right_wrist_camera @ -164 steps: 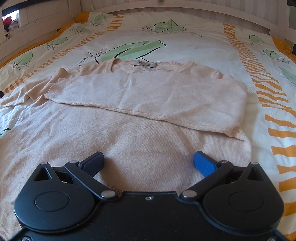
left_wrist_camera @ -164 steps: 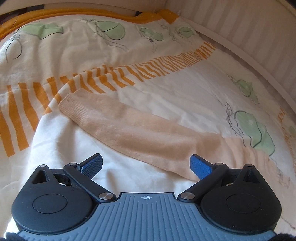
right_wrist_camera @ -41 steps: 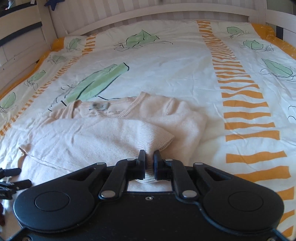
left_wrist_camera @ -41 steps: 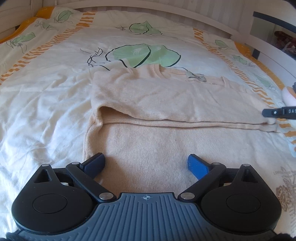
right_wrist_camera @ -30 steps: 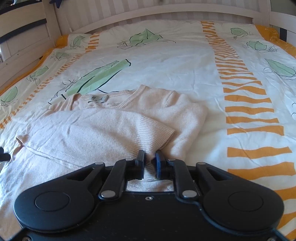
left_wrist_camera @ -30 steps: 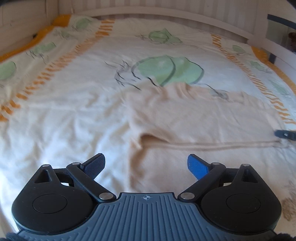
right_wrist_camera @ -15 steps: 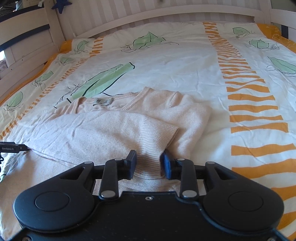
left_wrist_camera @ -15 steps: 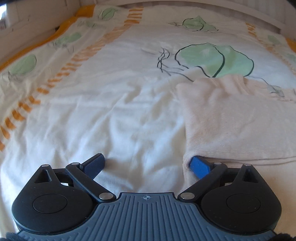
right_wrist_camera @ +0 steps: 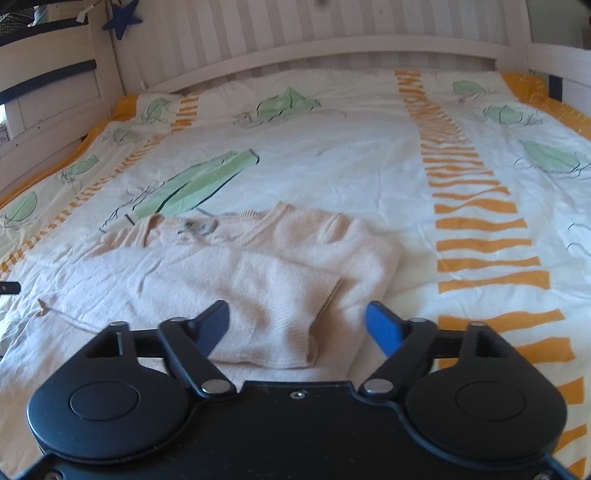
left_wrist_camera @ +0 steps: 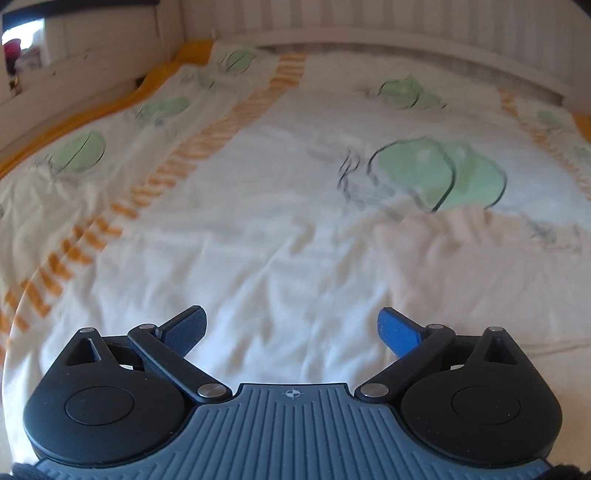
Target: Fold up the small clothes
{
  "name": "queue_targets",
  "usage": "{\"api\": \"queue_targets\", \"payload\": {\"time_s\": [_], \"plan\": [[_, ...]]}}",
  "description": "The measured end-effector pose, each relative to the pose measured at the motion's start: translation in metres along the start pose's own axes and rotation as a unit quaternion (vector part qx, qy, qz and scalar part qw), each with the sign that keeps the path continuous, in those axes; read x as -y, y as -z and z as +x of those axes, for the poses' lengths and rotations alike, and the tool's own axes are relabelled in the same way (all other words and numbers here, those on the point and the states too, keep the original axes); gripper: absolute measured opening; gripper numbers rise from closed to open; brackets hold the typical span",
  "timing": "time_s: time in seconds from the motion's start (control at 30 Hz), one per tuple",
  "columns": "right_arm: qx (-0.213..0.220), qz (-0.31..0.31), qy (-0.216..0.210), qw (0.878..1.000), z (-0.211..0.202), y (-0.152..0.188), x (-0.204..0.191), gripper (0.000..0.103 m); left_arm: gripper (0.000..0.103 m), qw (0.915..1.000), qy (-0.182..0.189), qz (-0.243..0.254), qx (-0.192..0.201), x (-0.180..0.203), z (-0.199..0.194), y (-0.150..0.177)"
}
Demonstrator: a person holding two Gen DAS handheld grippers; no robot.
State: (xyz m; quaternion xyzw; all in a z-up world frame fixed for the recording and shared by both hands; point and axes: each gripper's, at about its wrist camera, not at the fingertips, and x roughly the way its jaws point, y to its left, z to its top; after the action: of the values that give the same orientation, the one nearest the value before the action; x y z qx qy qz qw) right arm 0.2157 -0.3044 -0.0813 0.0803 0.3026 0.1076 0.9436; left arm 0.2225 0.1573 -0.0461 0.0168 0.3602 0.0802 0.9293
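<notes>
On the sweater (right_wrist_camera: 258,273), an unreadable neck label (right_wrist_camera: 195,226); both hand-held grippers released, right opening.

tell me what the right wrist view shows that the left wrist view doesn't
Only the right wrist view: the sweater's neck label, the folded-over sleeve cuff lying loose between the right gripper's opening jaws, and a blue star on the bed frame. Only the left wrist view: the open left gripper over bare bedspread. Both: the sweater on the leaf-print bedspread.
</notes>
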Motion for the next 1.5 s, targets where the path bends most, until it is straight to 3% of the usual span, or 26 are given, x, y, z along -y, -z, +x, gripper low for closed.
{"api": "queue_targets", "payload": {"time_s": [0.23, 0.33, 0.4, 0.5, 0.73, 0.8, 0.83, 0.9, 1.0, 1.1, 1.2, 1.37, 1.43, 1.5], "plan": [[-0.004, 0.007, 0.007, 1.000, 0.005, 0.001, 0.007, 0.090, 0.100, 0.9939, 0.104, -0.025, -0.027, 0.035, 0.052, -0.039], [-0.004, 0.009, 0.005, 1.000, 0.005, 0.001, 0.008, 0.090, 0.091, 0.9927, 0.113, -0.022, -0.034, 0.042, 0.076, -0.044], [-0.003, 0.008, 0.003, 1.000, 0.005, 0.001, 0.007, 0.090, 0.075, 0.9920, 0.116, -0.025, -0.044, 0.042, 0.086, -0.044], [-0.004, 0.006, -0.001, 1.000, 0.005, 0.001, 0.006, 0.090, 0.074, 0.9913, 0.116, -0.028, -0.056, 0.039, 0.100, -0.044], [-0.008, 0.002, -0.006, 1.000, 0.008, 0.002, 0.002, 0.090, 0.070, 0.9851, 0.154, -0.037, -0.068, 0.031, 0.116, -0.045], [-0.009, 0.001, -0.006, 1.000, 0.009, 0.002, 0.002, 0.090, 0.040, 0.9812, 0.176, -0.042, -0.066, 0.030, 0.118, -0.045], [-0.009, 0.000, -0.005, 1.000, 0.009, 0.003, 0.002, 0.090, 0.034, 0.9803, 0.179, -0.048, -0.067, 0.030, 0.119, -0.045], [-0.011, 0.000, -0.005, 1.000, 0.009, 0.003, 0.001, 0.090, 0.010, 0.9799, 0.179, -0.059, -0.064, 0.031, 0.119, -0.045], [-0.012, 0.001, -0.005, 1.000, 0.009, 0.004, 0.001, 0.090, 0.007, 0.9823, 0.170, -0.060, -0.050, 0.033, 0.110, -0.039], [-0.010, 0.001, -0.005, 1.000, 0.009, 0.004, 0.002, 0.090, 0.006, 0.9886, 0.130, -0.073, -0.024, 0.030, 0.095, -0.033], [-0.012, -0.001, -0.006, 1.000, 0.010, 0.004, 0.001, 0.090, 0.007, 0.9882, 0.117, -0.084, -0.050, 0.025, 0.104, -0.027], [-0.012, -0.004, -0.004, 1.000, 0.010, 0.004, 0.000, 0.090, 0.014, 0.9899, 0.115, -0.072, -0.044, 0.026, 0.110, -0.032], [-0.007, -0.001, 0.000, 1.000, 0.008, 0.003, 0.001, 0.090, 0.028, 0.9927, 0.099, -0.057, -0.038, 0.027, 0.106, -0.035], [0.002, 0.000, 0.003, 1.000, 0.005, 0.002, 0.001, 0.090, 0.049, 0.9962, 0.074, -0.037, -0.026, 0.032, 0.095, -0.035]]}}
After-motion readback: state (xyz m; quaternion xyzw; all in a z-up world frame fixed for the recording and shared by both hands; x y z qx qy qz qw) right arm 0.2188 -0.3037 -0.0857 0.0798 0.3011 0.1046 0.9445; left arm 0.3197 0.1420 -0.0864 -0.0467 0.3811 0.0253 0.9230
